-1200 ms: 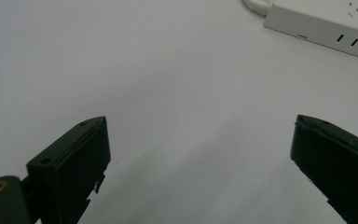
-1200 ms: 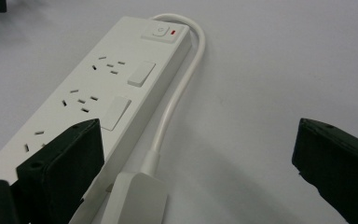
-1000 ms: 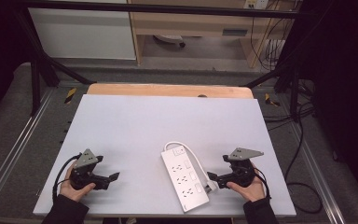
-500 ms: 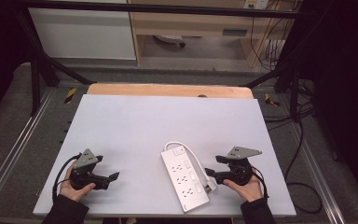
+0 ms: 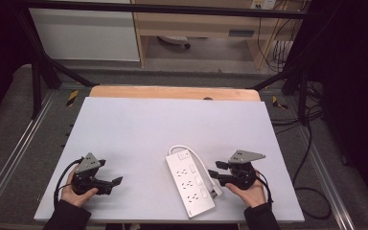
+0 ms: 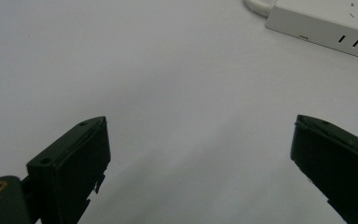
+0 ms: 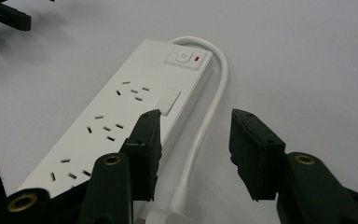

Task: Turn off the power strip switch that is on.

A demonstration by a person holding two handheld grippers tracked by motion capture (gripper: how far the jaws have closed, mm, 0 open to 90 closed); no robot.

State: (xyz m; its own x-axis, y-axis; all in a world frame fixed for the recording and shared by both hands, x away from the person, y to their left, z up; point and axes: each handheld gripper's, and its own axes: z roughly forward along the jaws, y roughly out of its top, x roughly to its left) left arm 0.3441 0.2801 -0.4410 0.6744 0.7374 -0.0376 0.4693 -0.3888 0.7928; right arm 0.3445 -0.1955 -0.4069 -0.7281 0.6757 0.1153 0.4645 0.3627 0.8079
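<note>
Power strip (image 5: 190,181) lies flat on the worktop (image 5: 148,129), near its front edge and right of centre. Long axis runs from the switch end, farther from the person, to the near end, slanting slightly rightward toward the person. Its white cord (image 5: 197,158) loops out of the switch end and comes back along the strip's right flank to the plug (image 7: 161,217).

Right claw (image 5: 214,175) is the nearer one: just beside the strip's right edge, pointing at it. In the right gripper view the cord (image 7: 200,135) runs up between the two jaws; one jaw sits over the strip's edge, the other beyond the cord on bare worktop. Jaws have just been closing and now stand about half open; pads not yet pressing on the cord, nothing gripped.

Left claw (image 5: 115,181) rests well apart to the strip's left, jaws wide open and empty, strip corner (image 6: 326,23) far ahead of it.

Judgement: next move is the right claw's, closing on the cord.
</note>
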